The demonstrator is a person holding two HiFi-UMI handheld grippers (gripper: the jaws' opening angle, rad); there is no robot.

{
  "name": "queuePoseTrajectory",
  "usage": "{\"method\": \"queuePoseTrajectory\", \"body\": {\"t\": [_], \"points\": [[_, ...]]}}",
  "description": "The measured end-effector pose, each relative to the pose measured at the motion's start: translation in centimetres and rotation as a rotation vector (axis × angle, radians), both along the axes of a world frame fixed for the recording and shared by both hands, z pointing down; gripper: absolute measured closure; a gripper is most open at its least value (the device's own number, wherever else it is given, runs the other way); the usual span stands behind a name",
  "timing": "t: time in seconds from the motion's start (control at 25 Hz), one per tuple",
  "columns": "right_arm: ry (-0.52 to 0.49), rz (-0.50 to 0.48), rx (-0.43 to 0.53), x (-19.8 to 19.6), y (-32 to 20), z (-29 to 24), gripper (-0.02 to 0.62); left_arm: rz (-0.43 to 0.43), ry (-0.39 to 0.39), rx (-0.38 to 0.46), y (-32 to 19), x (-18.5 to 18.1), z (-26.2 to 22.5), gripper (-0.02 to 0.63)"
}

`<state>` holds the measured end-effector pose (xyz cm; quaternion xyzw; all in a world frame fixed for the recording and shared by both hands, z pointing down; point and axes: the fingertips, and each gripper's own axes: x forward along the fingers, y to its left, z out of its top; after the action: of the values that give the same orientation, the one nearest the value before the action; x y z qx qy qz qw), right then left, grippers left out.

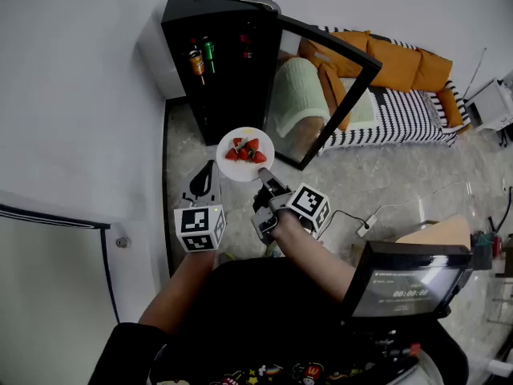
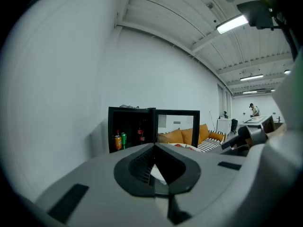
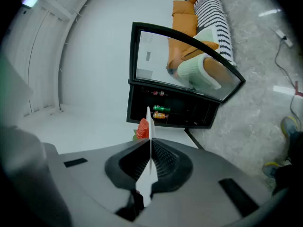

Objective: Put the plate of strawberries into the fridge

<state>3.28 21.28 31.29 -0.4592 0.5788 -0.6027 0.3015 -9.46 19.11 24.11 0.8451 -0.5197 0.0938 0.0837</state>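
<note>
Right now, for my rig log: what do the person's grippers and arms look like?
The left gripper and right gripper are grey with dark ribbed jaw pads; each carries a white cube with black square markers. The person wears a black top.

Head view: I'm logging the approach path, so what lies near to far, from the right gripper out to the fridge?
Right gripper → plate of strawberries, clamped at its rim → fridge, door open → cans on its shelf.

My right tongs [image 3: 150,143] are matt grey plastic; the plate [image 1: 236,170] looks smooth, glossy white; the fridge [image 1: 232,95] glossy black.
</note>
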Motion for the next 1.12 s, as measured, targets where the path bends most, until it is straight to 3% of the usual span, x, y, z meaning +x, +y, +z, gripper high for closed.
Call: {"method": "queuePoseTrajectory", "body": {"t": [0.28, 0.72, 1.12], "points": [[-0.035, 0.020, 0.006, 0.7, 0.1, 0.3, 0.580, 0.008, 0.007, -0.009, 0.2, 0.7, 0.8, 0.603], [-0.029, -0.026, 0.002, 2.1, 0.3, 1.3, 0.580, -0.008, 0.015, -0.026, 0.1, 2.6, 2.3, 0.603], [-0.063, -0.052, -0.029, 9.0, -2.8, 1.4, 0.580, -0.026, -0.018, -0.057, -3.0, 9.9, 2.2, 0.603]]}}
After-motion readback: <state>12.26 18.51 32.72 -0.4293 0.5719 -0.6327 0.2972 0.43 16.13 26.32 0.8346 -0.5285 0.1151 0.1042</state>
